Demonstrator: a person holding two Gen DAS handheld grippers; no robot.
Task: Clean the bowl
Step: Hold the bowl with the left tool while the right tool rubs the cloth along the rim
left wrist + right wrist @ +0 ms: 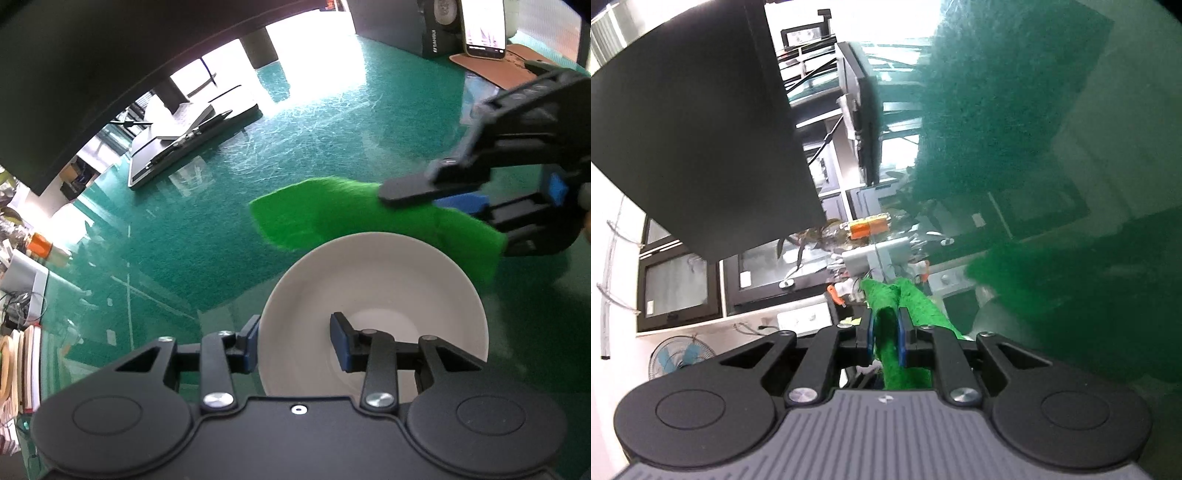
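Observation:
A white bowl (373, 317) rests on the green table top, low in the left wrist view. My left gripper (295, 343) straddles its near-left rim, one blue pad outside the wall and the other inside, shut on the bowl. A bright green cloth (332, 214) hangs just beyond the bowl's far rim, held from the right by my right gripper (417, 201). In the right wrist view the green cloth (886, 332) is folded and pinched between the two blue pads of my right gripper (885, 328), and its free end sticks out past the fingertips.
The glass-covered green table top (221, 221) spreads out behind the bowl. A closed black laptop (184, 147) lies at the back left under a dark monitor (74, 74). A phone (484, 29), a speaker (439, 33) and a brown mat (495, 70) stand at the back right. Stacked books (22, 369) line the left edge.

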